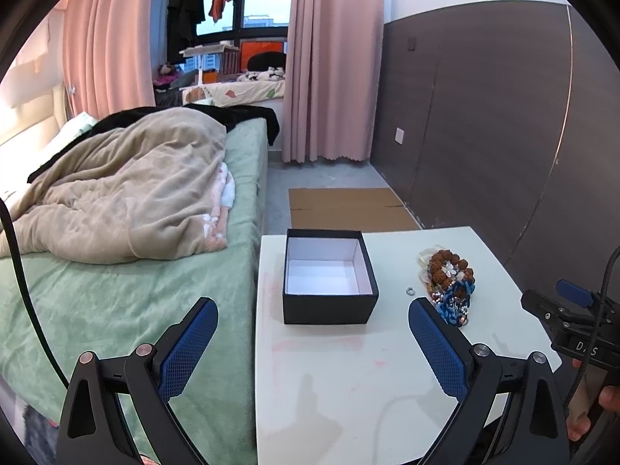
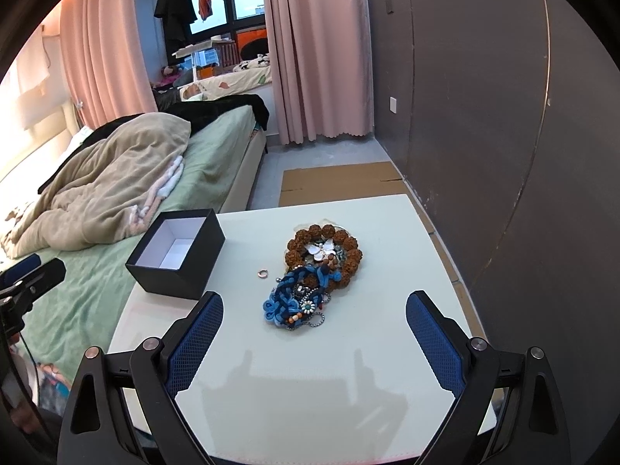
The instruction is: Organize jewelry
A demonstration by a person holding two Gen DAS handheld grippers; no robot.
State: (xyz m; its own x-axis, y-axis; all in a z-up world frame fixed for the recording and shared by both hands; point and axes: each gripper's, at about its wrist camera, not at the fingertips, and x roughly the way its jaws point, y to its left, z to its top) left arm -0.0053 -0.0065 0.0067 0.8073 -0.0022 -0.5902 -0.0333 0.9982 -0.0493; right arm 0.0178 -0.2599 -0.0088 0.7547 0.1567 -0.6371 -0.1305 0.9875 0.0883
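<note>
A white rectangular bench (image 2: 348, 368) stands beside a bed with a green sheet (image 1: 116, 310). Near its far left corner sits an open black cardboard box with a white lining (image 2: 176, 257), seemingly empty. Toward the far right edge lies a heap of jewelry: a brown bead bracelet (image 2: 324, 250), a blue braided cord piece (image 2: 296, 298), and just beside them a small metal ring (image 2: 263, 273). The left gripper (image 1: 313, 348) and right gripper (image 2: 314, 343) hover over the near edge, jaws spread wide, holding nothing.

Black box (image 2: 176, 259), open, white-lined, empty, upright on the counter (image 2: 310, 368). Jewelry pile (image 2: 317, 271) lies apart, right; small ring (image 2: 263, 273) between them.
</note>
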